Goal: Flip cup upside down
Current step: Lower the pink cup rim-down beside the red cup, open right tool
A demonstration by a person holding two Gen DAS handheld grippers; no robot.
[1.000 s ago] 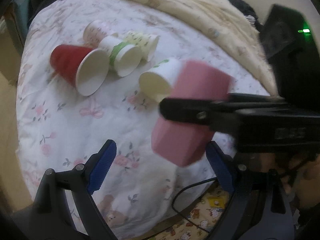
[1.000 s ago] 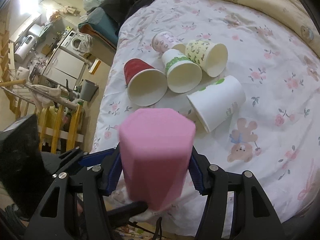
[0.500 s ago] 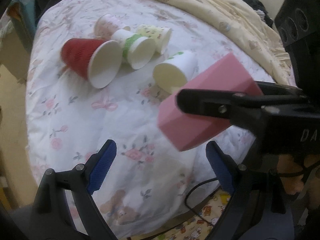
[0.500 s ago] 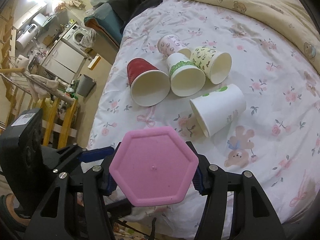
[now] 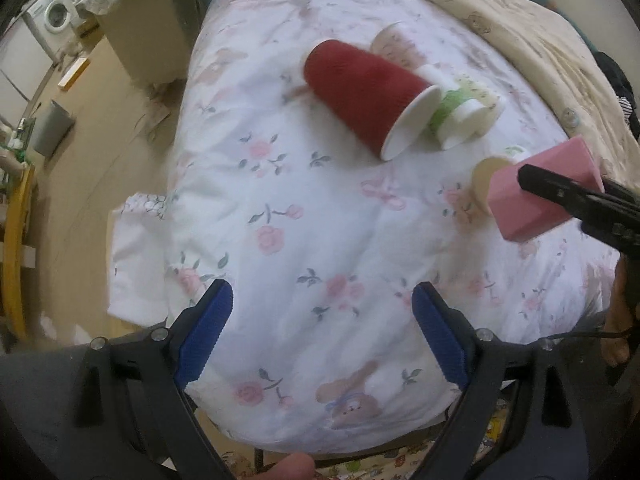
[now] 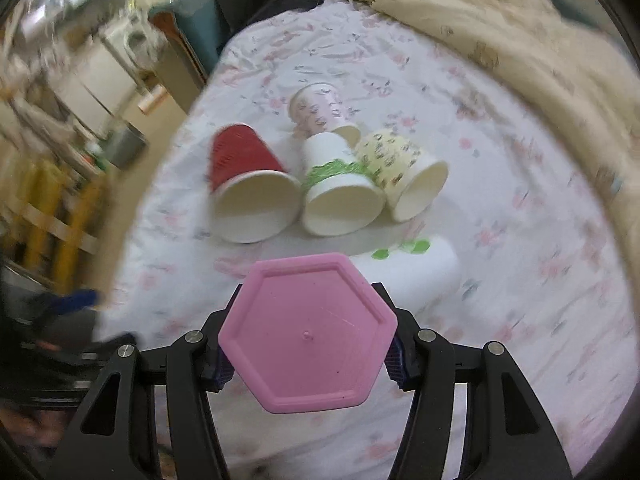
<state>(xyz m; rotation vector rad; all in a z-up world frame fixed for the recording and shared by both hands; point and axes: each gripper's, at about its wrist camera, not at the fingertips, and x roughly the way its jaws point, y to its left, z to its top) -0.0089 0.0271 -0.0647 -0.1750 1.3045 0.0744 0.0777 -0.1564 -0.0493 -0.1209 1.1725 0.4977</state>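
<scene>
- Right hand-held gripper (image 6: 308,356) is clamped on a pink hexagonal plastic cup (image 6: 308,334), its two blue pads pressing opposite side walls; the cup's flat closed base faces the right wrist camera, so the cup lies along the fingers with its mouth pointing back toward the gripper body.
- Seen from the left wrist, the same cup (image 5: 544,192) hangs tilted above the white flowered bedsheet (image 5: 304,216), clear of the fabric.
- Left hand-held gripper (image 5: 322,334) is spread wide and holds nothing; it hovers over bare sheet, well apart from the cup.
- Handling, as a judgement: the cup looks light and stiff, moulded plastic with smooth, probably slick walls. The flat facets give the pads a square seat, so a grip on two opposite faces near mid-height suits it better than one on the edges.
- Ahead of the right gripper lie paper cups on their sides: a red ribbed paper cup (image 6: 248,184), a white paper cup with a green band (image 6: 340,196), a cream patterned paper cup (image 6: 400,176), and a white cup with green spots (image 6: 412,268) just beyond the pink base.
- The bed is soft and uneven, so a cup set mouth-down may rock or tip; a flatter patch near the gripper seems safer.
</scene>
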